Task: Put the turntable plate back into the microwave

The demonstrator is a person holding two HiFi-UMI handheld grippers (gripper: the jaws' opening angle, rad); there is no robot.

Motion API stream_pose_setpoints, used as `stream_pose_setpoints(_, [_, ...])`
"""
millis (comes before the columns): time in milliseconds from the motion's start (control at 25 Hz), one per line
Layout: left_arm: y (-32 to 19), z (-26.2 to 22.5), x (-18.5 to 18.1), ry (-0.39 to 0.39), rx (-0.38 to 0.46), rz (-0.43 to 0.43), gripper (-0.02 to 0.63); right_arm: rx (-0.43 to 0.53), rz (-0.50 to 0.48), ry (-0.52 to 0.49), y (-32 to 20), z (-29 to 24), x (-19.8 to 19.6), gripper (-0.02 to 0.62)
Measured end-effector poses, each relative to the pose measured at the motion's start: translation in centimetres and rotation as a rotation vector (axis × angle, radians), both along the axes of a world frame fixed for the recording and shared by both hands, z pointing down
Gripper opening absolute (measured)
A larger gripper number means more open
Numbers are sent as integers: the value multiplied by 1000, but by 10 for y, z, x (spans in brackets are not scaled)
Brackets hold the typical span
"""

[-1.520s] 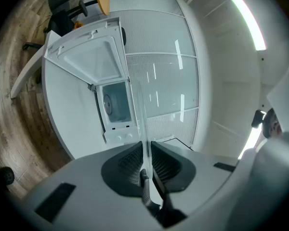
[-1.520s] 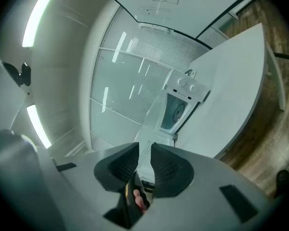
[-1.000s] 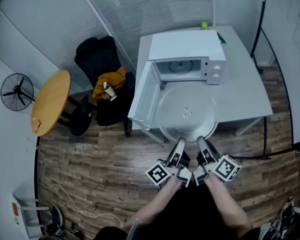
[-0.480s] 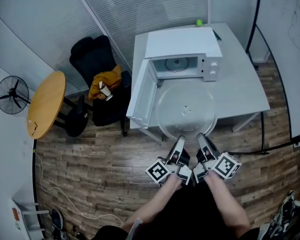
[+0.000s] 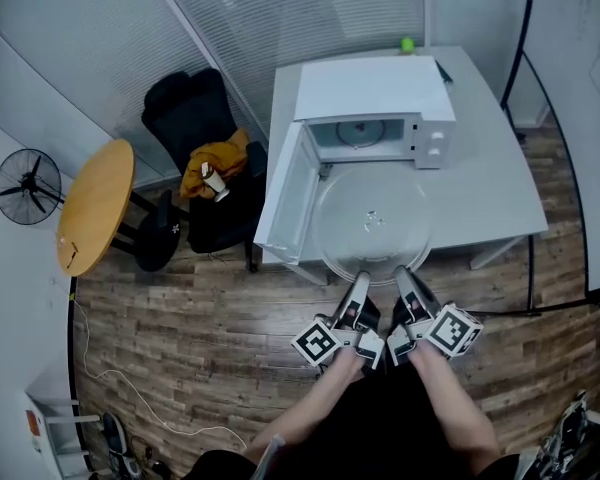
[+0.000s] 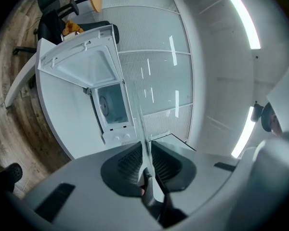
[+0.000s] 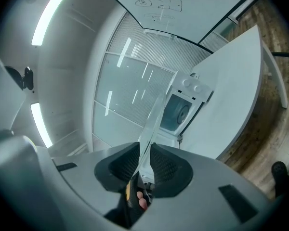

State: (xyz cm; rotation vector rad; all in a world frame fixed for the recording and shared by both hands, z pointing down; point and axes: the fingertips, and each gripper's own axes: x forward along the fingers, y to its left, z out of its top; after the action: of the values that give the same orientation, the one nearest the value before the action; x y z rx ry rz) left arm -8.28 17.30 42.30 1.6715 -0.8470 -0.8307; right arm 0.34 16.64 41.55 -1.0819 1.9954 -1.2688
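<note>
Wood-plank floor point(image 5: 180, 308) surrounds a white table point(image 5: 500, 198) seen from above. A white microwave point(image 5: 375, 88) sits on the table's far side, with its door point(image 5: 285, 193) swung wide open to the left. Off to the left stand a black chair point(image 5: 190, 118), a round wooden table point(image 5: 98, 203) and a fan point(image 5: 25, 186).

A clear glass plate point(image 5: 372, 223) is held flat above the table, just in front of the microwave's open mouth. It is carried by its near rim alone. The left gripper point(image 5: 359, 282) and right gripper point(image 5: 401, 276) sit side by side on that rim, close together. Each gripper's own view shows its two ribbed pads pressed against the thin glass edge from either side, the jaws only narrowly apart, with the plate running away from them toward the microwave.

The step in hand looks like carrying the plate forward into the oven. To do it well, both grippers should probably travel together and keep the glass level, since all its weight hangs beyond the pads and could sag or slip. The far rim needs to clear the lower lip of the opening and pass to the right of the open door. The plate should then be lowered, centred, onto the hub on the oven floor before either grip loosens.
</note>
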Motion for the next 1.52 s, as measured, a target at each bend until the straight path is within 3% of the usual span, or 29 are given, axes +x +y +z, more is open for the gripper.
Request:
stream_pose_setpoints(1000, [-124, 19, 26, -51, -54, -133, 52, -64, -143, 12, -136, 26, 23, 84])
stream_pose_setpoints(1520, [-158, 49, 11, -78, -119, -159, 61, -109, -183, 38, -173, 53, 7, 87])
